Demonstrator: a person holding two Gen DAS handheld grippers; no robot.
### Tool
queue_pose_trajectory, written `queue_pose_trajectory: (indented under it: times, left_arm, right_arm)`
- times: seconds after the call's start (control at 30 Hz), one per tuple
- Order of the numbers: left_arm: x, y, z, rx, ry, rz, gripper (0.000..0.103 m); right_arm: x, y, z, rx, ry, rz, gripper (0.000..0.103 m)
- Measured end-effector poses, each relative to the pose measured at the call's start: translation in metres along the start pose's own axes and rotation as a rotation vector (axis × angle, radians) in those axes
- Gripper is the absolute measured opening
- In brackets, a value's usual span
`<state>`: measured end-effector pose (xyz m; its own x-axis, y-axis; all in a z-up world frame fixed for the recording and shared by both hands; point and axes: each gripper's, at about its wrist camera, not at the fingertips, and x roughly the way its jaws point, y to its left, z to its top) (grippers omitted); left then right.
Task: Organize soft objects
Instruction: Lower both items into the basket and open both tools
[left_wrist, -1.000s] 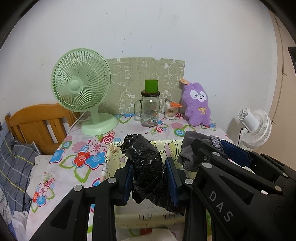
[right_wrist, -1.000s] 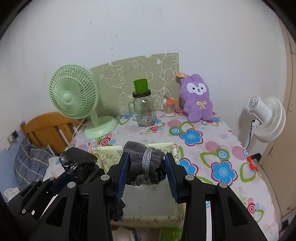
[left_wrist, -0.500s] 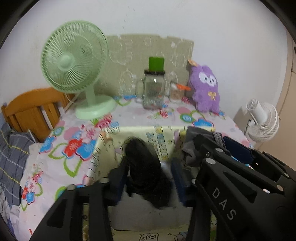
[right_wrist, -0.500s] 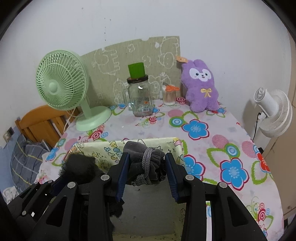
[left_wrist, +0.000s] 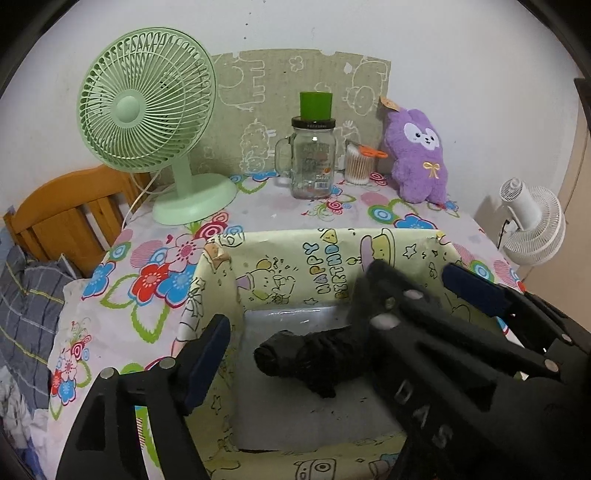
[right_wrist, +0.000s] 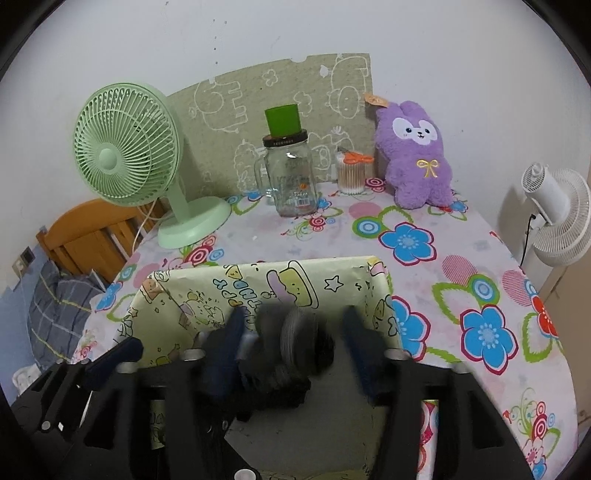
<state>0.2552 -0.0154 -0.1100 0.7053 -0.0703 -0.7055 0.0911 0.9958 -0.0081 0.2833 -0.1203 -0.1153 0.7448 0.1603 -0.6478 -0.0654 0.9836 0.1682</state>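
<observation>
**Soft bundles at box – handling notes**

Black crinkled plastic-wrapped soft bundle (left_wrist: 314, 356) is seen lying on its side on the grey floor of the yellow cartoon-print paper-lined box (left_wrist: 221, 258), which sits on the flower-print table (right_wrist: 461, 258). Left gripper (left_wrist: 288, 354) is over the box w/ jaws spread wide; only one blue pad (left_wrist: 208, 350) is clear, the other finger hidden behind the right tool. Nothing is pinched by it.

Right gripper (right_wrist: 291, 347) is motion-blurred; jaws look spread apart, w/ the grey knotted knit cloth bundle (right_wrist: 291, 343) between them over the box interior. Contact w/ the pads can't be confirmed – prob. loose.

Handling, judged: both items light, soft, compressible, not fragile. The black wrap is likely slick and crinkly, so it'd be best taken across the thick mid-section, not at the tapered end. The grey bundle is grippier; a pinch across the body near the knot is advised so it doesn't unravel. Box walls seem thin paper/card, so they could be bent if bumped.
</observation>
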Motion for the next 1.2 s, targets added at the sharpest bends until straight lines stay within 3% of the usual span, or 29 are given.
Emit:
queue_pose_trajectory:
  times: [0.3,0.43,0.77,1.2]
  left_arm:
    - [-0.001,0.002,-0.001,0.004,0.007,-0.002,0.087]
    - [-0.009,0.001,-0.001,0.006,-0.011,0.016,0.093]
    - [-0.040,-0.002,-0.001,0.012,-0.079,0.008,0.097]
    - [-0.098,-0.010,-0.007,0.024,-0.172,0.006,0.098]
  right_arm:
    - [0.001,0.004,-0.001,-0.009,0.037,0.001,0.079]
    - [-0.007,0.005,-0.001,-0.010,0.019,-0.040,0.089]
    - [-0.045,0.010,0.001,-0.028,-0.044,-0.087,0.092]
    - [-0.105,0.014,-0.002,-0.030,-0.136,-0.081,0.096]
